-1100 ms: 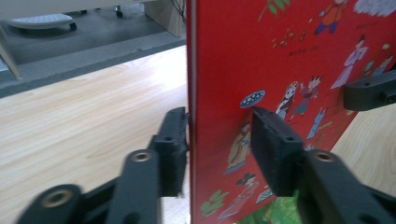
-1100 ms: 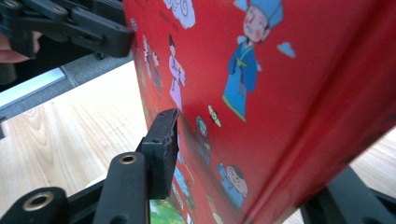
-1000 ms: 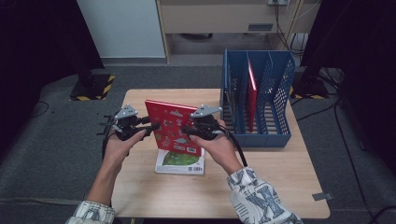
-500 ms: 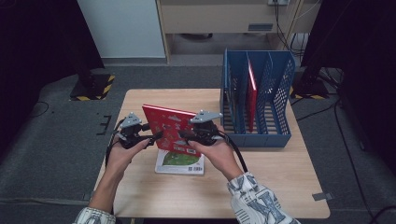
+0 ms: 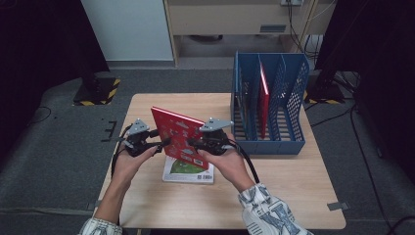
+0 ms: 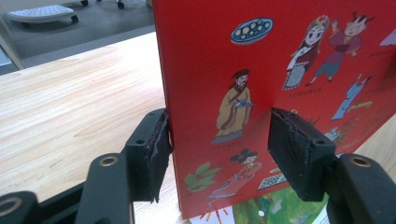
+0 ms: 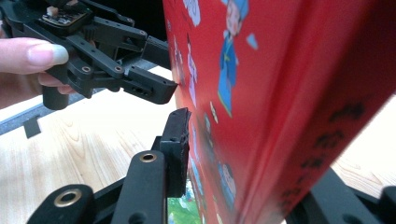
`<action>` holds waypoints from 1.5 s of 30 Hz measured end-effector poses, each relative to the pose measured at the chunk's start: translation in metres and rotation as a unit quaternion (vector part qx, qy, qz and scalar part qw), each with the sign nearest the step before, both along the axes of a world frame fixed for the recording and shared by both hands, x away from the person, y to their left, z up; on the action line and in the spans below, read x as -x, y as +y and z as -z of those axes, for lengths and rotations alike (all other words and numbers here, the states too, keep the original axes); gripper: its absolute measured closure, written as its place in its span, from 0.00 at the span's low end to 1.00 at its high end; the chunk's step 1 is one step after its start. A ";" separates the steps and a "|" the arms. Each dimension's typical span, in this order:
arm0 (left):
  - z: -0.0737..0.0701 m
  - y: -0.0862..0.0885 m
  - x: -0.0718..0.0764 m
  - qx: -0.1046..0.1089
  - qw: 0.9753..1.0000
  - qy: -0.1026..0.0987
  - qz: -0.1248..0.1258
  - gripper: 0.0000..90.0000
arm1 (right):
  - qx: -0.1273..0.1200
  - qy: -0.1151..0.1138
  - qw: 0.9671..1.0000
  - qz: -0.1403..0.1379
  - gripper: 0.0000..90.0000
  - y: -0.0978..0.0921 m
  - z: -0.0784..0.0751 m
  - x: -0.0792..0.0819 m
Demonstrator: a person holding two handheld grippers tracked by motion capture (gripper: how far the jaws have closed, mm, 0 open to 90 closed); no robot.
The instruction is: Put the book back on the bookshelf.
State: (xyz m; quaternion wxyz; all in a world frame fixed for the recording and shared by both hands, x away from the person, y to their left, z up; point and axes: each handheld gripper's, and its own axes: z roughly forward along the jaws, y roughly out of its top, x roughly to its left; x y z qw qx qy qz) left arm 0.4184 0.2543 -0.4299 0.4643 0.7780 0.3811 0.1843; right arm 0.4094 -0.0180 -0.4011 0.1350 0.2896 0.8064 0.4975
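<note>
From above, the thin red hardcover picture book (image 5: 177, 137) hangs tilted over the wooden table (image 5: 293, 176), between the left gripper (image 5: 164, 143) and right gripper (image 5: 193, 143); the blue slotted file rack (image 5: 270, 105) lies to its right, nearer the right hand.

Left gripper view: jaws stand apart, one pad (image 6: 156, 154) touching the cover's edge.

Right gripper view: jaws clamp the book's spine side.

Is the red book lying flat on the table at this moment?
No, the red book is held up, tilted, above the table between both grippers.
</note>
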 end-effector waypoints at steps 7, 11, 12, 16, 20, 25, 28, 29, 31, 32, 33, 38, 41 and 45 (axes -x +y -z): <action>0.003 -0.001 0.000 0.003 1.000 0.008 -0.007 0.39 | -0.008 0.000 1.000 -0.005 0.73 0.001 -0.002 0.001; 0.007 -0.003 -0.001 -0.002 1.000 0.010 -0.007 0.38 | -0.008 -0.002 1.000 -0.010 0.75 0.002 -0.003 0.003; 0.008 -0.004 0.000 -0.002 1.000 0.010 -0.006 0.38 | -0.007 -0.003 1.000 -0.011 0.75 0.003 -0.003 0.004; 0.013 -0.004 0.005 -0.004 1.000 0.010 -0.009 0.36 | -0.009 -0.011 1.000 -0.020 0.76 0.003 -0.004 0.006; 0.022 -0.004 0.009 -0.005 1.000 0.014 -0.013 0.35 | -0.018 -0.016 0.999 -0.026 0.76 0.006 -0.007 0.008; 0.029 -0.004 0.012 -0.005 1.000 0.020 -0.016 0.33 | -0.008 -0.018 0.999 -0.035 0.76 0.011 -0.008 0.008; 0.031 -0.003 0.013 -0.003 1.000 0.022 -0.016 0.33 | -0.008 -0.020 0.999 -0.037 0.75 0.013 -0.007 0.007; 0.031 -0.004 0.013 -0.002 1.000 0.023 -0.017 0.33 | -0.007 -0.020 0.999 -0.039 0.74 0.014 -0.007 0.007; 0.032 -0.004 0.013 -0.002 1.000 0.023 -0.018 0.33 | -0.008 -0.019 0.999 -0.042 0.74 0.016 -0.008 0.007; 0.032 -0.004 0.013 -0.002 1.000 0.023 -0.018 0.33 | -0.009 -0.021 0.999 -0.043 0.73 0.016 -0.008 0.008; 0.032 -0.004 0.014 -0.003 1.000 0.023 -0.018 0.33 | -0.012 -0.021 0.999 -0.044 0.71 0.016 -0.009 0.008; 0.032 -0.004 0.014 -0.002 1.000 0.024 -0.018 0.33 | -0.018 -0.024 0.999 -0.045 0.65 0.014 -0.012 0.009; 0.032 -0.004 0.014 -0.001 1.000 0.024 -0.019 0.33 | -0.025 -0.025 0.998 -0.051 0.60 0.013 -0.014 0.008; 0.032 -0.005 0.013 -0.001 1.000 0.026 -0.018 0.31 | -0.031 -0.025 0.998 -0.053 0.50 0.012 -0.018 0.006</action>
